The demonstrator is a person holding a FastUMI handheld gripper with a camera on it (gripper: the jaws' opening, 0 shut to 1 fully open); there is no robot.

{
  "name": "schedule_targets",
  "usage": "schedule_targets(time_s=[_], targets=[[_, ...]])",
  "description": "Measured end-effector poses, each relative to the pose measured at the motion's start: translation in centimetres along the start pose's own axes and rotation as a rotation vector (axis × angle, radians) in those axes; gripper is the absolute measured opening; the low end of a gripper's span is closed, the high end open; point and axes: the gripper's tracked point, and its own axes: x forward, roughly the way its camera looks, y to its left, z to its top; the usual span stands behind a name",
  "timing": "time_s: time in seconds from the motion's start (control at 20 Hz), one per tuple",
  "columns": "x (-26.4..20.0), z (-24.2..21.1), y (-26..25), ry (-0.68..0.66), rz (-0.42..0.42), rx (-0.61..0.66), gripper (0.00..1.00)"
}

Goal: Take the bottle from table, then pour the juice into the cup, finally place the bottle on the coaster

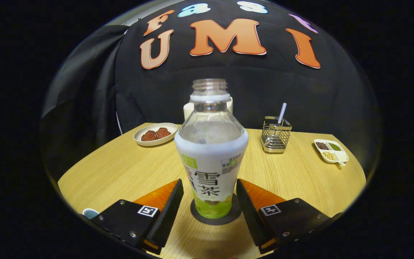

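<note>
The bottle (211, 151) is seen upright on the coaster (233, 215) at lower centre, flanked untouched by the wide-spread gripper (210, 203); a plate (155, 134), rack (275, 135) and dish (331, 151) lie beyond.

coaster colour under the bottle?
Dark grey coaster, gripper view; fingers open either side.

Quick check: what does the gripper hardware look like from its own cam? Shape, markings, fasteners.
The gripper has two wedge-shaped jaws tapering forward, standing apart either side of the bottle on the coaster, not pressing it. Each sits on a dark block carrying a square black-and-white fiducial tag and small silver screws. No cables visible.
</note>
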Motion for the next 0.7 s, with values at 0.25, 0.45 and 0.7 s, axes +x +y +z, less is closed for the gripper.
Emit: schedule_targets(time_s=[0.25,0.45,0.7], targets=[[-4.8,4.5,-1.1,-0.114,-0.035,-0.036,0.97],[-11.0,9.1,-1.3,-0.216,-0.053,-0.071,0.97],[-20.6,15.3,-2.3,-0.373,-0.091,-0.106,0.97]])
